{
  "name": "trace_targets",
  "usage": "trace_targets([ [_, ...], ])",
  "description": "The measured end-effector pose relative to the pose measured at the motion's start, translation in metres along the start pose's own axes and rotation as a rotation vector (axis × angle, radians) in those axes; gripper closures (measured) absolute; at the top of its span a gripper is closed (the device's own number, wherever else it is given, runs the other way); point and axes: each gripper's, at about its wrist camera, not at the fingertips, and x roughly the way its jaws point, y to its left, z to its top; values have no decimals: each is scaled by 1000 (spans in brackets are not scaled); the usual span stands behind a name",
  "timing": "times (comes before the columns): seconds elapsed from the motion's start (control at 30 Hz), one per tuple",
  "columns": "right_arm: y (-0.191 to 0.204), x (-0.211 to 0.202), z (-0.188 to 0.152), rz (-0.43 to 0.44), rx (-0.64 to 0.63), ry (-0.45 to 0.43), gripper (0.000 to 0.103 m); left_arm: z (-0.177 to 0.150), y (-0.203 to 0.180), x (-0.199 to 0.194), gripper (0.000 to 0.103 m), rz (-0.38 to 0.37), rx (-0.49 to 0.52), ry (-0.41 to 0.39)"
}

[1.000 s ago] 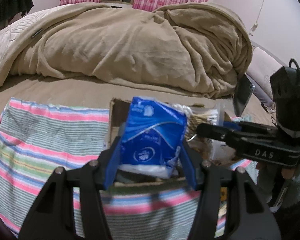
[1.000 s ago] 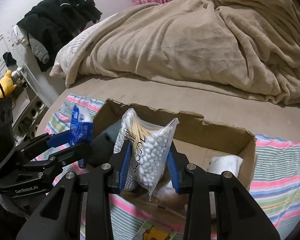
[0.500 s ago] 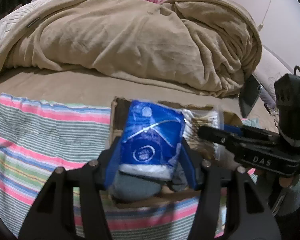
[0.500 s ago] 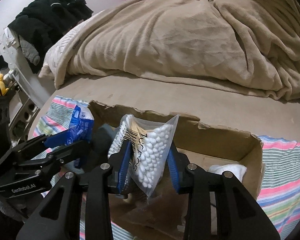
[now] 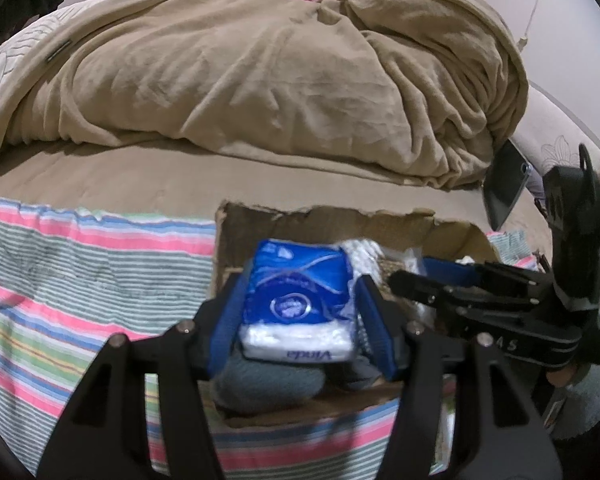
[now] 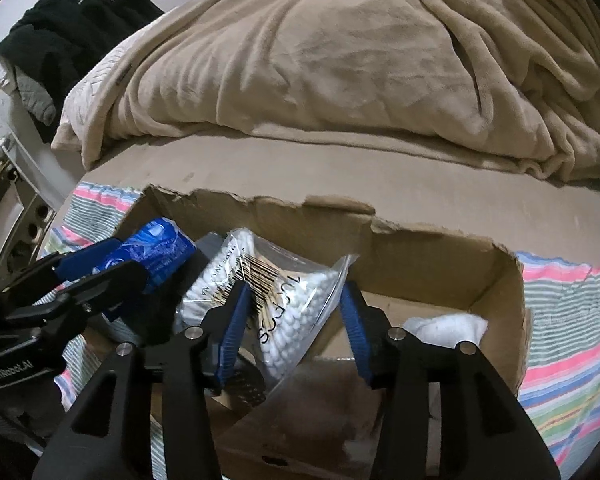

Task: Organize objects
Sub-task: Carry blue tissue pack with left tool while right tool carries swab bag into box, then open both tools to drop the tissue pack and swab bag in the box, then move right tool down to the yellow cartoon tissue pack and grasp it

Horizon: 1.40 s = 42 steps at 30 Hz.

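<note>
While both grippers hang over the box (image 6: 428,248), its torn back rim runs ragged from ten o'clock to two in the right wrist view, with flat tan bedsheet (image 6: 380,184) beyond it and the heaped blanket (image 6: 340,60) at twelve. The left gripper (image 5: 300,308) has its blue pads spread a little wider than the tissue pack (image 5: 298,300); the pack sits between them on a grey bundle (image 5: 268,384) at the box's left end, and whether the pads touch it I cannot tell through the blur. The right gripper (image 6: 296,320) stands wide, its left pad against the bag of swabs (image 6: 276,300) and its right pad clear of the plastic, so the bag leans loose in the box, tilted toward eleven o'clock. Tissue pack and bag lie just beside each other, and the two grippers' tips are close, the left one entering the right view at nine o'clock. Bare cardboard floor shows at three o'clock of the bag, up to a white cloth (image 6: 448,328) in the right corner. Under the box a striped cloth (image 5: 80,280) spreads flat at nine o'clock in the left view and at three in the right. A dark tablet (image 5: 506,196) leans at two o'clock by the blanket's edge, and black clothes (image 6: 68,20) hang at ten o'clock.
</note>
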Motion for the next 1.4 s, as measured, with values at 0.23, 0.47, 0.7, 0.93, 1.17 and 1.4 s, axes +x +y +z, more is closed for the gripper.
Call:
trace_targets([
  [0.23,-3,-14,-6,-4,38,-12,48,0,0,-8,38,1,-21,2],
  [0.47,4,-35,-13,-2,33,-42,45,-5,-1,-27,37,8,-30,-10],
  [0.7,9,-56,-26,-16,29,-50,36,-16,-8,-49,37,2,-24,-20],
  [0.93,15,-77,-44,-19,35,-67,35,-30,-16,-67,37,-6,-20,-16],
  [1.17,21,-88,-60,-18,39,-65,35,-46,-23,-79,37,-17,-16,-4],
  [1.4,27,-96,-83,-27,37,-53,35,-60,-27,-86,37,-30,-17,8],
])
